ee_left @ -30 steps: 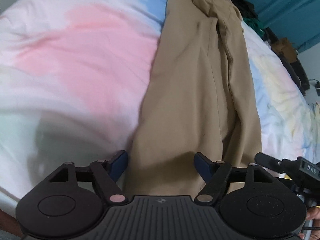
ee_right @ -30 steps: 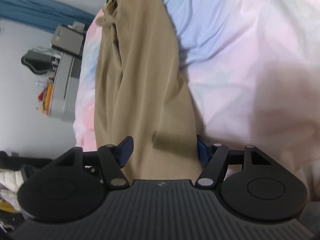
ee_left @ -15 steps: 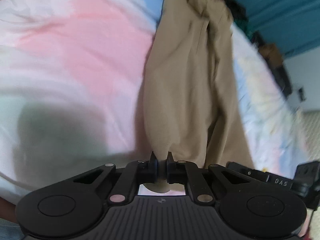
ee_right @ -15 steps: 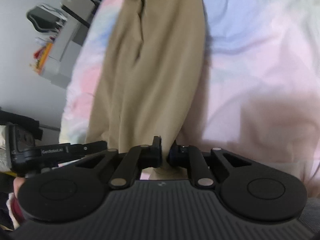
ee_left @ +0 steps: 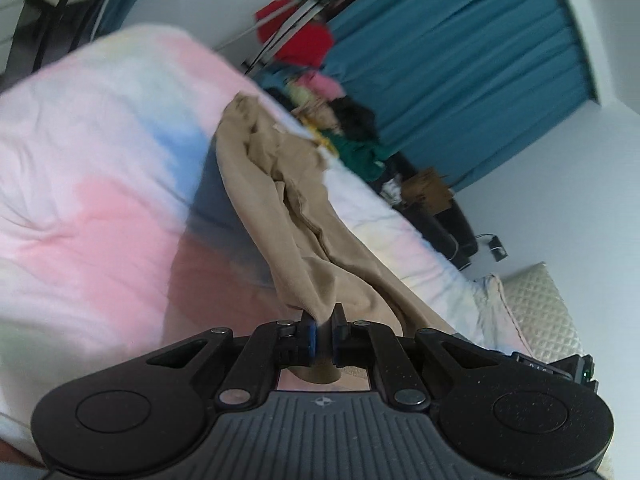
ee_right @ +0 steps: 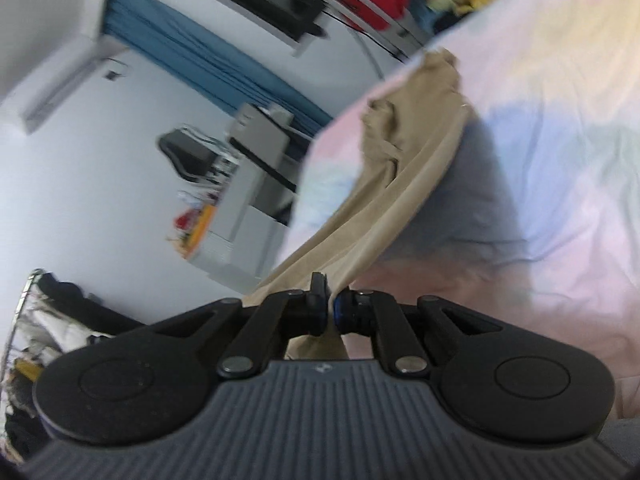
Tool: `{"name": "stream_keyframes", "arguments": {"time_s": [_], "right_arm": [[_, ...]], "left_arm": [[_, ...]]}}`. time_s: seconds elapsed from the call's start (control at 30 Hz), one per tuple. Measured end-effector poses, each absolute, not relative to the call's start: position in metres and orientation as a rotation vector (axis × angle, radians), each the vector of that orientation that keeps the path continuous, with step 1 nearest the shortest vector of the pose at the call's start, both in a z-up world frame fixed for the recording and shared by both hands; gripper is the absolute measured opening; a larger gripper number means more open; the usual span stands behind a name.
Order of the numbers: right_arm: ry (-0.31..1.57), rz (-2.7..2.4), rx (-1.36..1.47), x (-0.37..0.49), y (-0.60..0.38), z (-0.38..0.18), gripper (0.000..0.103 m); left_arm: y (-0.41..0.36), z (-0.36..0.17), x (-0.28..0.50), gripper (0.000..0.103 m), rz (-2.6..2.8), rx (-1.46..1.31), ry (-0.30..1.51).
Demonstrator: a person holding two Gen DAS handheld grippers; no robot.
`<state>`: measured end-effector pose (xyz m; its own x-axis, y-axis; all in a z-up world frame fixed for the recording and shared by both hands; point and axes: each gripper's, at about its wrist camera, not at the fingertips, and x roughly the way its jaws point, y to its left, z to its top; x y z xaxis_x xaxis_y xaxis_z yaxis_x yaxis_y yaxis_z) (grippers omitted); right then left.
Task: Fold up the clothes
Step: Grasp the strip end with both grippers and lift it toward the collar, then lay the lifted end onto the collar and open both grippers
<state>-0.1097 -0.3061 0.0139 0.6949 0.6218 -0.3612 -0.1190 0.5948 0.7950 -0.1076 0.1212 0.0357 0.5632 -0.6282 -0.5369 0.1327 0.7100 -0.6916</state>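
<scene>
Both grippers are now lifting the trousers' near end, which was lying flat a second ago.

Left gripper (ee_left: pixel 324 334) and right gripper (ee_right: pixel 329 312) are each pinching the tan trousers (ee_left: pixel 280 200) between closed fingers, while the far waistband end is resting on the pastel bed (ee_left: pixel 100 160).

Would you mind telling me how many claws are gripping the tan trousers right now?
2. The left claw pinches one corner of the tan trousers; the right claw pinches the other.
</scene>
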Motion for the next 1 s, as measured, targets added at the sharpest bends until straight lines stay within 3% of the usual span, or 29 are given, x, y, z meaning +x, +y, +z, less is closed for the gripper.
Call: {"name": "stream_keyframes", "arguments": {"time_s": [0.17,0.33,0.73,1.0], "right_arm": [[0.671,0.504,0.825,-0.135,-0.295,0.023,0.007],[0.697,0.493,0.852,-0.147,-0.296,0.011,0.007],[0.65,0.317,0.799,0.006,-0.283,-0.012,0.007],[0.66,0.225,0.747,0.091,-0.283,-0.063,0.007]], "left_arm": [[0.125,0.065,-0.152,0.006,-0.505,-0.632,0.831],[0.116,0.054,-0.1,0.006,-0.448,-0.6,0.831],[0.092,0.025,0.031,0.006,-0.305,-0.499,0.827],[0.052,-0.013,0.125,0.007,-0.23,-0.302,0.792]]}}
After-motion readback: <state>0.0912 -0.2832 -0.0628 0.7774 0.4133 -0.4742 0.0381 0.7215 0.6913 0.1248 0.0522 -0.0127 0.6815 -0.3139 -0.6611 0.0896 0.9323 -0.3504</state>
